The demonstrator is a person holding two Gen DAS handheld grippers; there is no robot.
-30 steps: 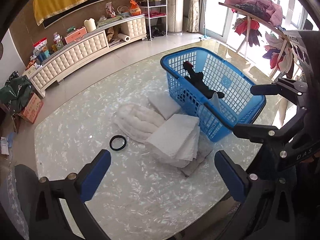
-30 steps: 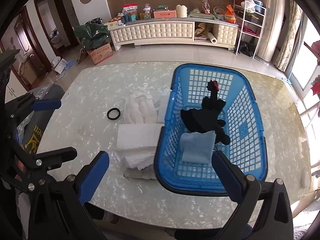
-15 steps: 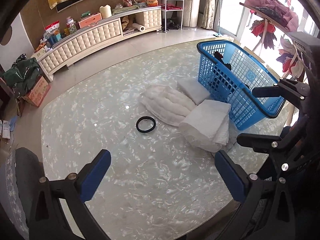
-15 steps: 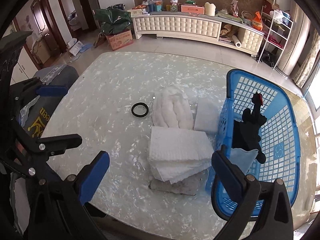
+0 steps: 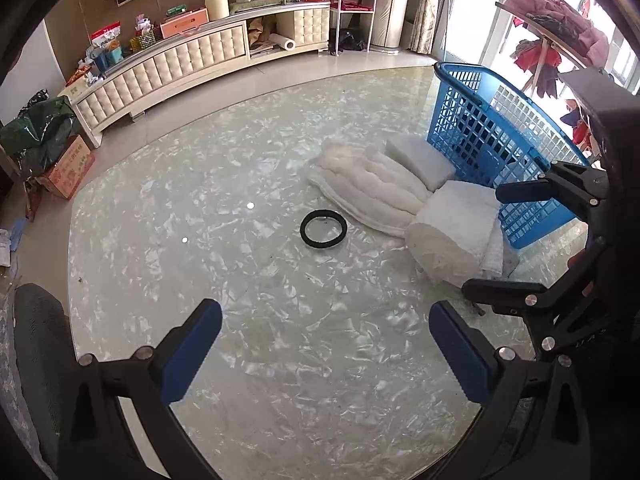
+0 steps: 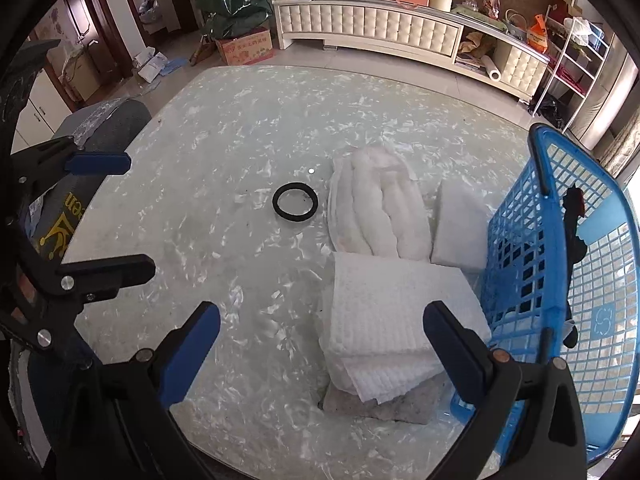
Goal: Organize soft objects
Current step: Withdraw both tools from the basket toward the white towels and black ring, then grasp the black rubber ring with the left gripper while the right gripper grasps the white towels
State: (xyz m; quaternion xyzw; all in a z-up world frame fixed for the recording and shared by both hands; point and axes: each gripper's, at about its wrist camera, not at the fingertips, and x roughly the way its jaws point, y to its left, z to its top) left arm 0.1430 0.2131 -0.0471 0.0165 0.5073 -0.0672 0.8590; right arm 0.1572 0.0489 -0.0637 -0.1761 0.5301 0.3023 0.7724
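A blue basket (image 5: 516, 136) (image 6: 560, 264) stands at the table's right with a black soft toy (image 6: 576, 236) inside. Beside it lie a folded white towel (image 5: 456, 228) (image 6: 392, 320) on a grey cloth (image 6: 380, 406), a quilted white cloth (image 5: 368, 180) (image 6: 376, 208) and a small white pad (image 5: 420, 156) (image 6: 460, 228). A black ring (image 5: 323, 229) (image 6: 295, 202) lies left of them. My left gripper (image 5: 326, 352) is open and empty above the table's near side. My right gripper (image 6: 322, 354) is open and empty just before the folded towel; it also shows in the left wrist view (image 5: 516, 240).
The marble table (image 5: 240, 240) is round-edged. A grey chair back (image 5: 36, 340) (image 6: 104, 124) stands at its left. A long white cabinet (image 5: 180, 64) lines the far wall. A clothes rack (image 5: 552, 28) stands behind the basket.
Both grippers have swung left, away from the basket. The basket now sits at the right of both views and the ring and cloths are nearer the middle. Both stay open.
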